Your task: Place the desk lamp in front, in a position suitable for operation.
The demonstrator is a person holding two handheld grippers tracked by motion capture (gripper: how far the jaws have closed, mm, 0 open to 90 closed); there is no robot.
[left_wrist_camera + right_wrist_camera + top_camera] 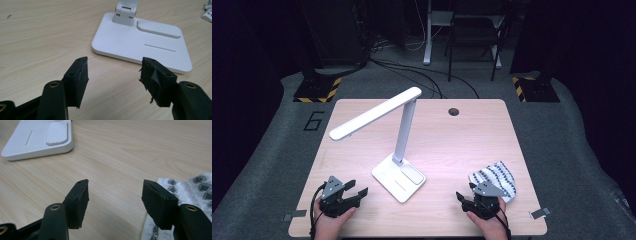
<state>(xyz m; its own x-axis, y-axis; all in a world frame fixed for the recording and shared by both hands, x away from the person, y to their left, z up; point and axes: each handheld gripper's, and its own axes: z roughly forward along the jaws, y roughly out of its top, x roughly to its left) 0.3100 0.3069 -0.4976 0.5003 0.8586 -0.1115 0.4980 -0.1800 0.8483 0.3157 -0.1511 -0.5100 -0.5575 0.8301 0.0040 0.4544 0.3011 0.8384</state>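
From up high, the white desk lamp (399,145) is standing mid-table, its base toward the person and its long head slanting out to the left. The left gripper (360,192) is sitting near the front left corner, jaws apart with nothing in them, and the right gripper (464,198) is hovering at the front right, right beside a patterned cloth (497,179). In the left gripper view, the jaws are gaping over bare wooden table (37,37), with the lamp base just ahead. In the right gripper view, the jaws are spread wide and empty too, the cloth lying just under the right-hand jaw and the lamp base off in the top left corner.
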